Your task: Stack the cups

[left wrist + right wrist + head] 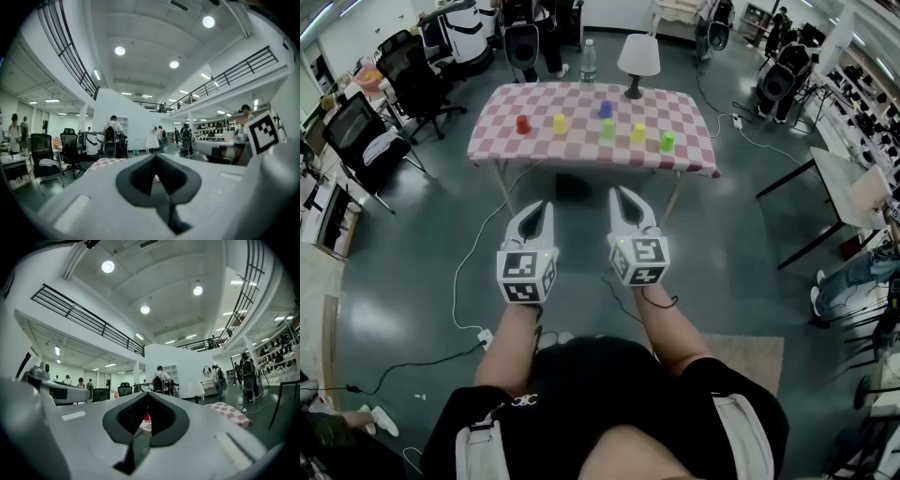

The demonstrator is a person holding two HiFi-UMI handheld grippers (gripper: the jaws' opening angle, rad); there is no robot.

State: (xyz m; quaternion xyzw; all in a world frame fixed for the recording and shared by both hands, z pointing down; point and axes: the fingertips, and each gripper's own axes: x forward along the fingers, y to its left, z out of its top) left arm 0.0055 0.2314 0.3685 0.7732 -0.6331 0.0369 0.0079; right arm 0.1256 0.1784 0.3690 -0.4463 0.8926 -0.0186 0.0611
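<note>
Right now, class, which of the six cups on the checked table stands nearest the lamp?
The blue cup. It is the only blue one, and it stands behind the rest of the row, just left of the lamp base in the head view.

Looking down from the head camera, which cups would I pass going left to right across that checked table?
Red cup → left yellow cup → middle green cup → right yellow cup → right green cup. The blue cup sits straight behind the middle green one, so I leave it unplaced.
</note>
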